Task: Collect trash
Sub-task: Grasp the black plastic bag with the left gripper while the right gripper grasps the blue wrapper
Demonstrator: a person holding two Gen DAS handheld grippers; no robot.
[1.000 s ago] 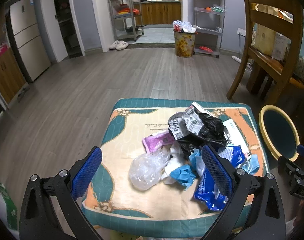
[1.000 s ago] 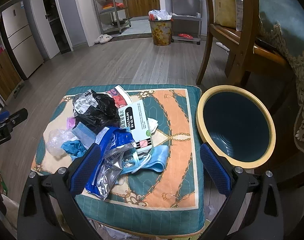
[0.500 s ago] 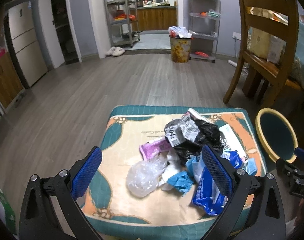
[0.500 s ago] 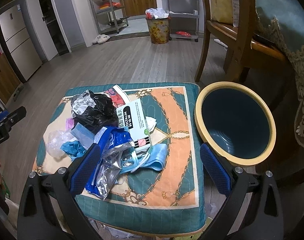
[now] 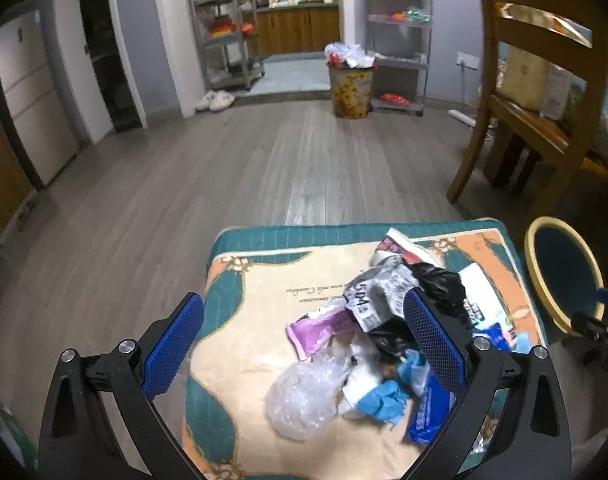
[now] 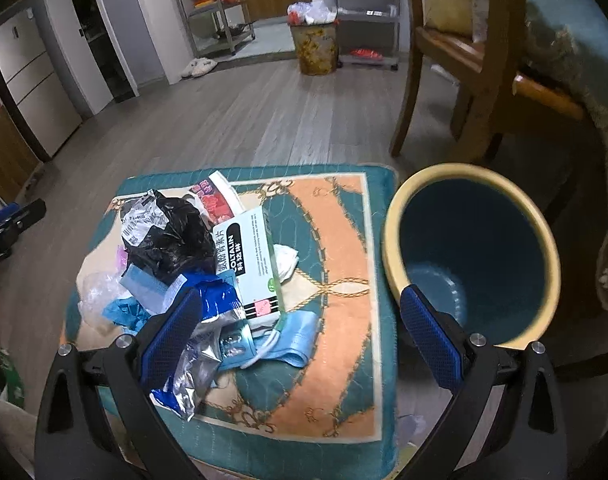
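Observation:
A pile of trash lies on a teal and orange cushion [image 5: 239, 280] [image 6: 344, 216]: a black bag [image 5: 440, 284] [image 6: 167, 240], a clear plastic bag [image 5: 304, 396], a purple wrapper [image 5: 320, 328], a white medicine box [image 6: 247, 260], a blue foil pouch [image 6: 211, 300] and a blue mask [image 6: 295, 340]. A blue bin with a yellow rim [image 6: 472, 256] [image 5: 560, 272] stands right of the cushion. My left gripper [image 5: 304, 344] is open above the pile's near side. My right gripper [image 6: 299, 336] is open above the cushion's near right part, beside the bin.
A wooden chair [image 5: 536, 112] [image 6: 464, 60] stands behind the bin to the right. A full patterned waste bin [image 5: 350, 84] and metal shelves [image 5: 400, 20] stand far back. Grey wooden floor [image 5: 223, 160] lies beyond the cushion.
Both grippers have drawn back and tilted up a little, so the cushion and trash sit lower in both views. Both stay open and empty.

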